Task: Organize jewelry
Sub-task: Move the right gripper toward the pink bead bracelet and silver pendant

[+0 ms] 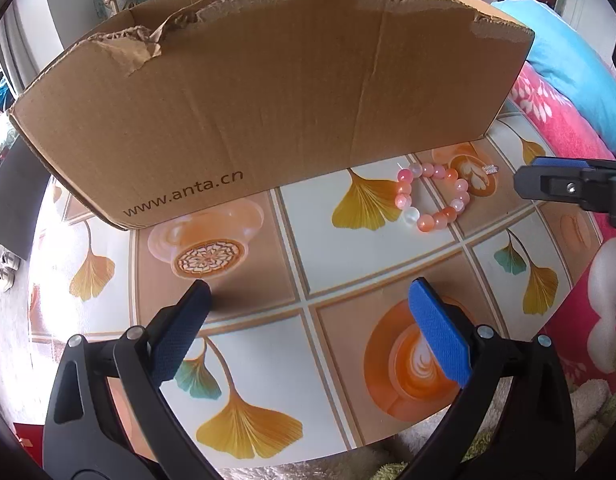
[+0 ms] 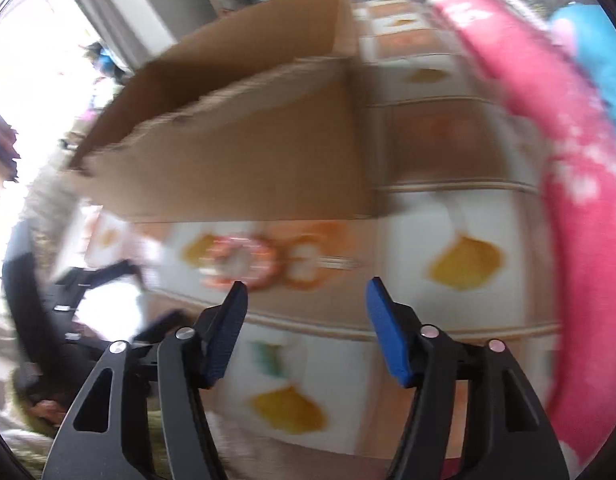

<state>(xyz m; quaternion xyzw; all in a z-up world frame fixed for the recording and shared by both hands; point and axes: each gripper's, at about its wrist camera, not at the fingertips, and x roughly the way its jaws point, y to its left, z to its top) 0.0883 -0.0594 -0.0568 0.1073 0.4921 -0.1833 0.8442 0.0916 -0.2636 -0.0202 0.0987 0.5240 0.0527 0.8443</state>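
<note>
A pink and orange bead bracelet (image 1: pixel 431 196) lies on the patterned table (image 1: pixel 308 240), just in front of the right end of a brown cardboard box (image 1: pixel 268 92). My left gripper (image 1: pixel 311 292) is open and empty, low over the table, well short of the bracelet. The tip of my right gripper (image 1: pixel 547 186) shows in the left wrist view, to the right of the bracelet. In the blurred right wrist view my right gripper (image 2: pixel 306 290) is open and empty, with the bracelet (image 2: pixel 244 262) just ahead of its left finger and the box (image 2: pixel 236 140) behind.
A small silver piece (image 1: pixel 491 168) lies on the table right of the bracelet. Pink floral bedding (image 1: pixel 555 120) and a blue pillow (image 1: pixel 579 64) border the table's right side. The table's near edge (image 1: pixel 308 456) runs just below my left gripper.
</note>
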